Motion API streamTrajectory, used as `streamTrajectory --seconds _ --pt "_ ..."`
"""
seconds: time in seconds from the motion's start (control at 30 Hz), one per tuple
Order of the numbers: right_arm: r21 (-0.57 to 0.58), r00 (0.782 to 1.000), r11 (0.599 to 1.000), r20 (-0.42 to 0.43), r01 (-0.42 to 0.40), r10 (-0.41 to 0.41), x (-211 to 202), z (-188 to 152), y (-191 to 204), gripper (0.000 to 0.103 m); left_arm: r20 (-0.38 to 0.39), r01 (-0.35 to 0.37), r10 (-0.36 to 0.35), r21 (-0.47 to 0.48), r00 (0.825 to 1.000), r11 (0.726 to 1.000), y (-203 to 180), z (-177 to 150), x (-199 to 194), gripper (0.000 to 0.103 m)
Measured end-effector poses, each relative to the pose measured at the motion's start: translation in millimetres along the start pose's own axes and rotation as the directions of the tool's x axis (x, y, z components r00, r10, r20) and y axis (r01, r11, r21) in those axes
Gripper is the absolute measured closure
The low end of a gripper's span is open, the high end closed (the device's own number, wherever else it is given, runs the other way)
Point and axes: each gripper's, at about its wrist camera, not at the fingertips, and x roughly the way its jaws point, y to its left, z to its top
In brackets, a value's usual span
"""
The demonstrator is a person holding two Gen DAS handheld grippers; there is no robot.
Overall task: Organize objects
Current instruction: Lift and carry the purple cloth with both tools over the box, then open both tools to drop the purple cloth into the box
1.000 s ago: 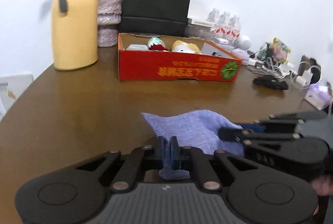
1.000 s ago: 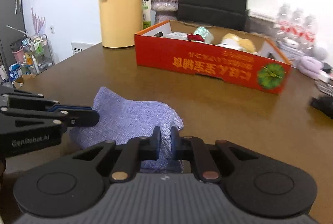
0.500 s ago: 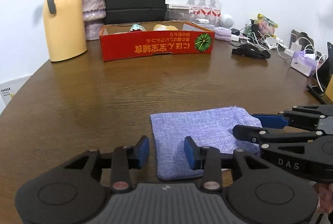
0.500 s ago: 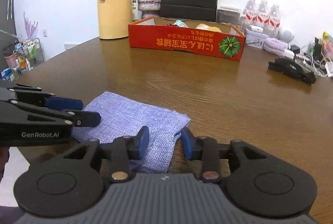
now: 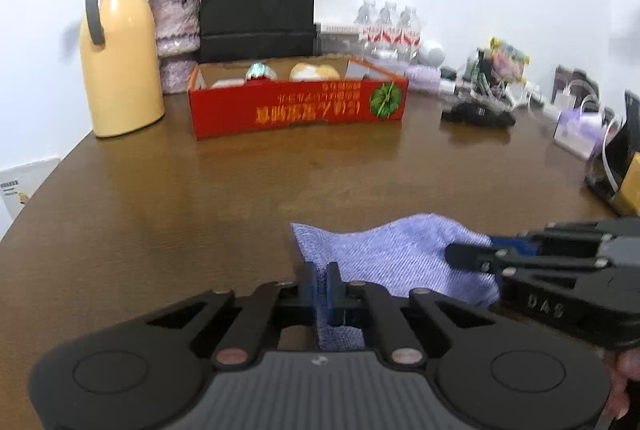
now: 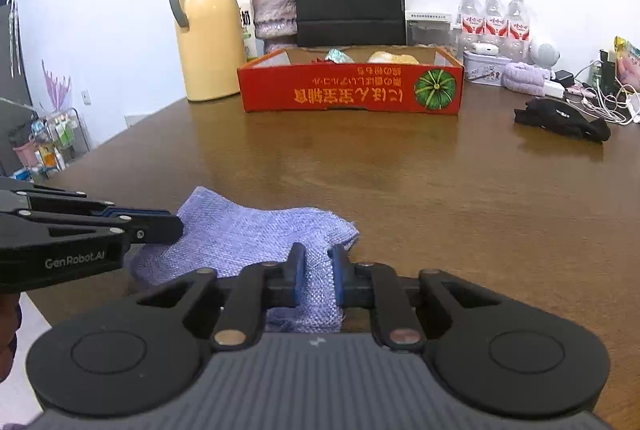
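Observation:
A lilac woven cloth (image 5: 400, 254) lies bunched on the brown table (image 5: 160, 210) near its front edge. In the left wrist view my left gripper (image 5: 320, 286) has its jaws closing, and the blue pads pinch the cloth's near left edge. My right gripper (image 6: 316, 270) is closing too, with a fold of the cloth (image 6: 248, 230) squeezed between its pads. Each gripper shows in the other's view: the right one (image 5: 468, 256) on the cloth's right side, the left one (image 6: 160, 226) on its left side. A red cardboard box (image 6: 348, 90) holding small items stands further back.
Behind the box stand a yellow thermos jug (image 5: 120, 62), a vase of dried flowers (image 5: 176, 30), a black paper bag (image 5: 256, 2) and water bottles (image 6: 492, 18). A black object (image 6: 560, 118), chargers and cables (image 5: 576, 114) crowd the right side.
Half a second ago both grippers stood open over the flat cloth. Both have now shut on its near edge, and the cloth has bunched up.

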Motion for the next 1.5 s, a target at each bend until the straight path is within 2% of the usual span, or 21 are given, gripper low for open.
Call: streamTrajectory --seconds 0.13,0.27,0.4,0.47,0.53,0.67,0.73,0.8,0.83,0.87,0.9,1.0,1.03,1.07,1.2,1.23,1.3,1.37,1.43,1.5 --pt "0.01 0.998 0.999 0.037 -0.041 0.041 5 34 -12 0.091 0.072 0.054 -0.053 -0.006 0.996 0.999 12 46 10 0.101" --pt "-0.038 0.989 0.997 0.126 -0.073 0.078 23 105 -33 0.091 0.189 0.064 -0.069 0.032 0.98 0.997 27 123 39 0.101" --pt "-0.066 0.98 0.995 0.182 -0.075 0.086 73 184 -52 0.091 0.252 0.018 -0.017 -0.002 0.968 1.0 53 188 83 0.1" --pt "-0.07 0.977 0.994 0.188 -0.089 0.1 106 214 -56 0.091 0.236 0.007 0.001 -0.034 0.972 0.999 71 209 109 0.1" --pt "-0.077 0.981 0.992 0.157 -0.105 0.116 144 233 -56 0.091 0.212 -0.032 0.044 -0.064 0.976 0.997 90 221 137 0.1" --pt "-0.033 0.986 0.989 0.077 -0.146 0.148 215 246 -57 0.091 0.123 -0.068 0.086 -0.142 0.989 0.987 120 221 189 0.1" --pt "-0.029 0.987 0.987 0.011 -0.161 0.161 247 243 -54 0.091 0.07 -0.099 0.11 -0.149 0.991 0.984 127 212 210 0.097" --pt "-0.06 0.981 0.981 -0.068 -0.187 0.183 271 232 -45 0.087 0.015 -0.129 0.132 -0.123 0.991 0.984 129 209 224 0.081" --pt "-0.072 0.98 0.98 -0.087 -0.186 0.18 278 228 -40 0.08 0.016 -0.126 0.129 -0.125 0.991 0.984 131 207 224 0.075" --pt "-0.099 0.98 0.979 -0.112 -0.177 0.166 281 225 -35 0.073 0.021 -0.112 0.115 -0.128 0.993 0.985 133 205 223 0.062" --pt "-0.127 0.983 0.978 -0.103 -0.165 0.152 280 224 -31 0.067 0.028 -0.1 0.104 -0.128 0.994 0.987 134 205 221 0.061" --pt "-0.143 0.992 0.982 -0.029 -0.125 0.122 259 232 -33 0.041 0.056 -0.08 0.087 -0.12 0.995 0.99 133 207 213 0.057" --pt "-0.128 0.991 0.983 0.005 -0.129 0.13 249 237 -39 0.024 0.064 -0.078 0.086 -0.119 0.994 0.99 130 205 206 0.056" --pt "-0.119 0.991 0.985 0.03 -0.125 0.13 242 242 -44 0.016 0.067 -0.081 0.089 -0.121 0.994 0.989 129 206 205 0.055" --pt "-0.135 0.997 0.991 0.07 -0.005 0.015 235 251 -61 0.015 0.07 -0.074 0.081 -0.103 0.994 0.992 121 213 199 0.052" --pt "-0.132 0.998 0.991 0.066 0.022 -0.013 236 250 -68 0.014 0.077 -0.066 0.074 -0.093 0.994 0.993 118 214 198 0.05" --pt "-0.098 0.997 0.993 0.044 0.069 -0.065 242 248 -84 0.014 0.094 -0.053 0.06 -0.073 0.994 0.996 114 215 193 0.039" --pt "-0.063 0.995 0.993 0.004 0.102 -0.102 245 245 -100 0.014 0.094 -0.075 0.083 -0.085 0.992 0.994 110 213 192 0.037" --pt "-0.052 0.994 0.993 0.016 0.108 -0.108 232 243 -106 0.013 0.079 -0.105 0.111 -0.076 0.991 0.992 104 211 184 0.037" --pt "-0.051 0.996 0.995 0.036 0.08 -0.078 210 237 -108 0.005 0.117 -0.092 0.101 -0.08 0.988 0.993 98 209 165 0.036"
